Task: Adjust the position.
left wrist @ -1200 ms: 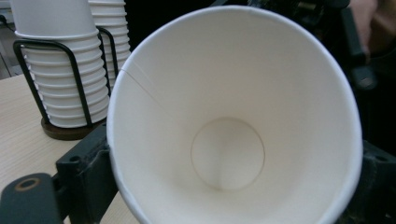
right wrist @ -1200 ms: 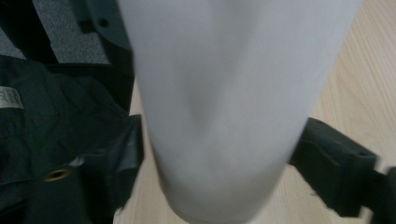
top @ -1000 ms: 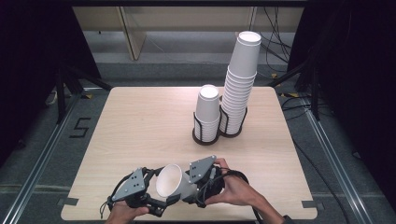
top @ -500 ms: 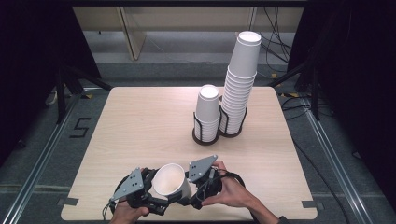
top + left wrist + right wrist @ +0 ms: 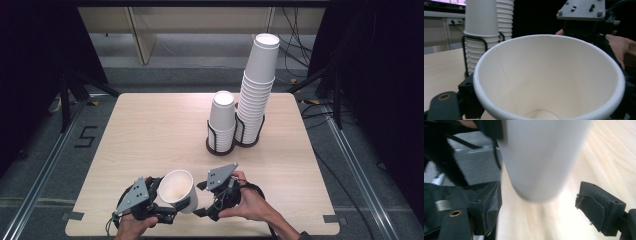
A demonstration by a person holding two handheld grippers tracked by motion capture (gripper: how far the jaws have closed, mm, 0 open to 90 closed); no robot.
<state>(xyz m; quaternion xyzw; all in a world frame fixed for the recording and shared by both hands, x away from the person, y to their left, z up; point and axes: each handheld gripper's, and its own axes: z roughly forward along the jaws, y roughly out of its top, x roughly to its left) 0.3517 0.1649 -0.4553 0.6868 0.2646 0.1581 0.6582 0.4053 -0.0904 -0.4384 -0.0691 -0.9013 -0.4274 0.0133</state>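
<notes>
In the high view I see the light wooden square table (image 5: 150,130) across the middle of the frame. At its lower edge sits a single white paper cup (image 5: 177,190), mouth tilted up toward the camera, between my two tools. The left gripper (image 5: 167,207), black with a grey three-cornered plate, comes in at the lower left of the frame, and its jaws pinch the cup's lower wall. In the left gripper view the white paper cup (image 5: 549,80) takes up most of the frame, open rim facing me, with a black jaw block pressed against its outside at the lower left.

The right gripper (image 5: 202,200) sits just right of the cup in the high view, held by my right hand (image 5: 250,205). In the right gripper view its two black jaws stand spread wide at the lower left and lower right, and the cup's blurred grey-white body (image 5: 541,157) hangs between them, touching neither pad as far as I can tell.

Toward the upper right of the table in the high view stand a short stack of white cups (image 5: 222,120) in a black wire holder (image 5: 212,142) and, just beside it on the right, a tall leaning stack of white cups (image 5: 257,85).
</notes>
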